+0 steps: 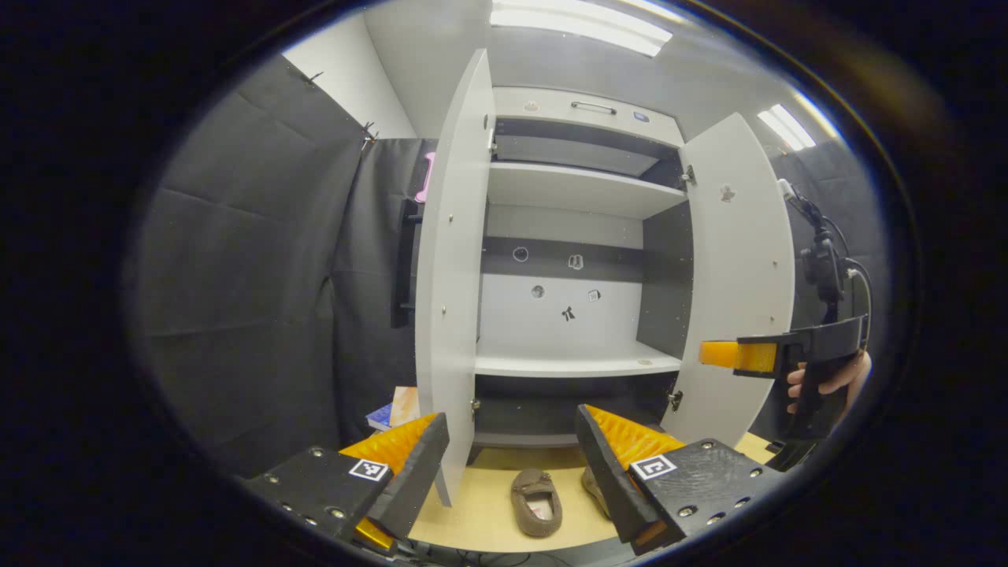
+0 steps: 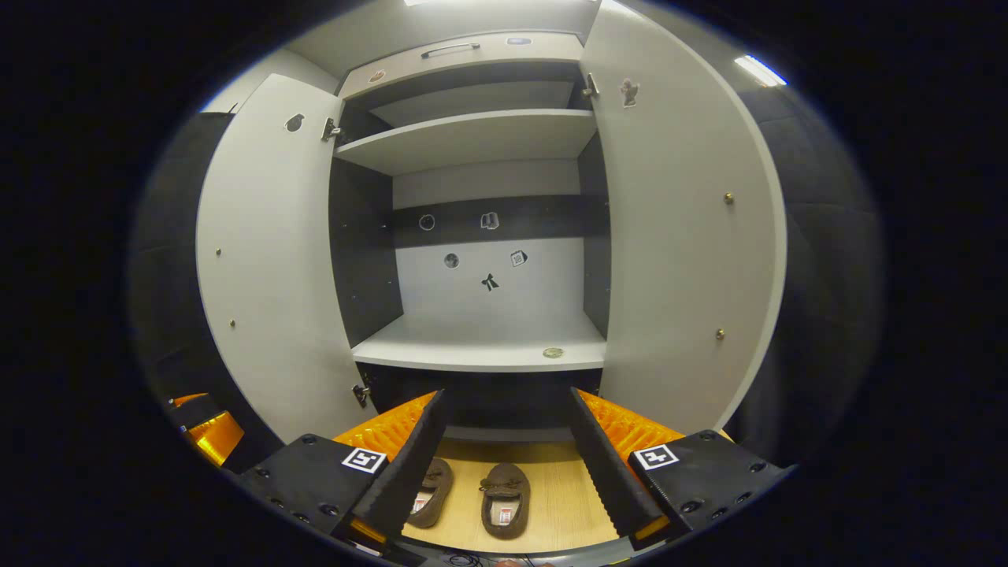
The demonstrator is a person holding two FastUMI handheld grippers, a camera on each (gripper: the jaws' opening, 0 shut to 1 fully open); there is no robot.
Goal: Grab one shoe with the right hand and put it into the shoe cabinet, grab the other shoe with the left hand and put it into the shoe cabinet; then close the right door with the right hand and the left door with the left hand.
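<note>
In the left gripper view, the left gripper (image 1: 512,441) hangs open and empty before the shoe cabinet (image 1: 579,362), both doors wide. In the right gripper view, the right gripper (image 2: 504,441) gapes above two shoes (image 2: 505,499) on the floor; it should descend squarely over one, pinching its sides.

Black cloth (image 1: 260,260) hangs at nine o'clock in the left gripper view, with books (image 1: 396,409) stacked at its foot near seven o'clock. Ceiling lights (image 1: 579,24) glow at twelve. A wooden floor (image 2: 563,504) spreads at six in the right gripper view.
</note>
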